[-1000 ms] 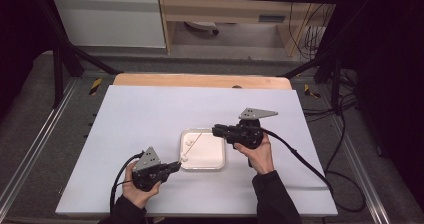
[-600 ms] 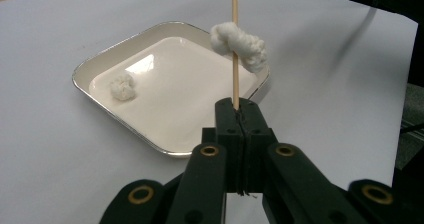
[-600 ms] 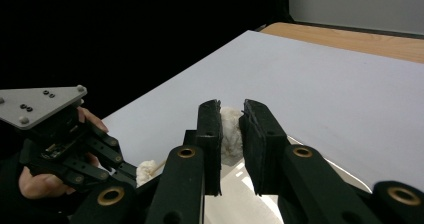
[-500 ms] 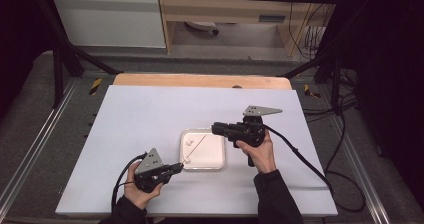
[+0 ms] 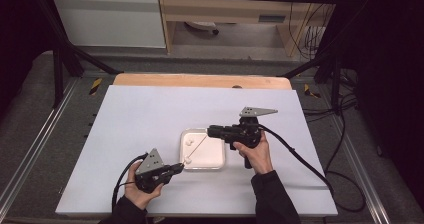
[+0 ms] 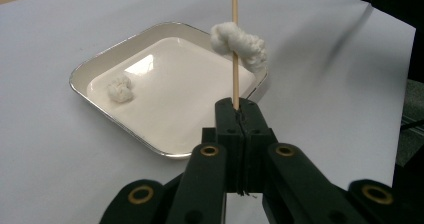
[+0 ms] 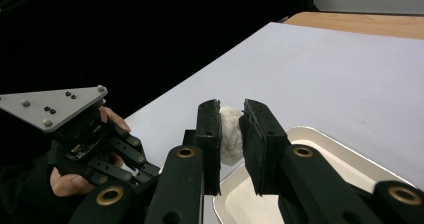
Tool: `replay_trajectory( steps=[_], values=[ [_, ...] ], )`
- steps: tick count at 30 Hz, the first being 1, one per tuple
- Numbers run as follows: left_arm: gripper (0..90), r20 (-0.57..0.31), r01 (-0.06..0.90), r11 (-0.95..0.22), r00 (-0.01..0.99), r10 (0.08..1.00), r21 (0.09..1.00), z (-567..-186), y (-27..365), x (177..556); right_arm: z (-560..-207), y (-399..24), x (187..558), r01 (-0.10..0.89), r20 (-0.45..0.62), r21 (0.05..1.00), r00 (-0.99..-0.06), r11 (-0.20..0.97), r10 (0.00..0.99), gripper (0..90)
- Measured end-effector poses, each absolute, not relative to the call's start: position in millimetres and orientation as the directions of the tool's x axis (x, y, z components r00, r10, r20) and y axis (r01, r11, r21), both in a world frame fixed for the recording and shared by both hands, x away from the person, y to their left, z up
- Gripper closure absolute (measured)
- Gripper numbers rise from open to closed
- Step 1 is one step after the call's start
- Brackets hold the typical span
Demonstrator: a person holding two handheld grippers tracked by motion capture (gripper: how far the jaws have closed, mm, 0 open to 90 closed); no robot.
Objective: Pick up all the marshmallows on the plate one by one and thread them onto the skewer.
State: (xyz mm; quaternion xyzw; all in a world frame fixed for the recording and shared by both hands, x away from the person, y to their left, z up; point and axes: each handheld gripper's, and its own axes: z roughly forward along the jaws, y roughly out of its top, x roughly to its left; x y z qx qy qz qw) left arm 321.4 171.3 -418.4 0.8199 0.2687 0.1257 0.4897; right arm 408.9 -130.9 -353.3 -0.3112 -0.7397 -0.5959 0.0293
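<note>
My left gripper (image 6: 239, 106) is shut on the lower end of a thin wooden skewer (image 6: 234, 14). A white fluffy lump (image 6: 240, 45) is threaded on the skewer a short way above the jaws. In the high view the skewer (image 5: 199, 145) slants from my left gripper (image 5: 181, 167) up over the tray to my right gripper (image 5: 210, 130). My right gripper (image 7: 231, 106) is shut on another white lump (image 7: 229, 134), held above the near corner of the tray (image 7: 325, 136); the skewer is hidden there. A third lump (image 6: 120, 89) lies loose in the shallow white tray (image 6: 95, 66).
The tray (image 5: 219, 164) sits mid-table on a white sheet (image 5: 150, 114). A wooden edge (image 5: 200, 80) runs along the far side. Cables trail from both grippers toward the near edge. The left hand with its gripper (image 7: 85, 139) shows at the left of the right gripper view.
</note>
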Motion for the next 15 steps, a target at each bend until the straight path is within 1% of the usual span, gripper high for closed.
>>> replay_trajectory(
  steps=[5,15],
  values=[
    [88.8,-0.056,0.319,-0.382,0.825,0.563,0.867,-418.9,171.0,321.5,-354.7,-129.7,408.9,0.507,0.428,0.856,-0.803,0.097,0.415,77.7],
    [88.9,-0.02,0.321,-0.442,0.826,0.563,0.837,-421.0,168.0,321.9,-361.6,-124.6,407.8,0.522,0.437,0.843,-0.805,0.128,0.401,79.6]
  ],
)
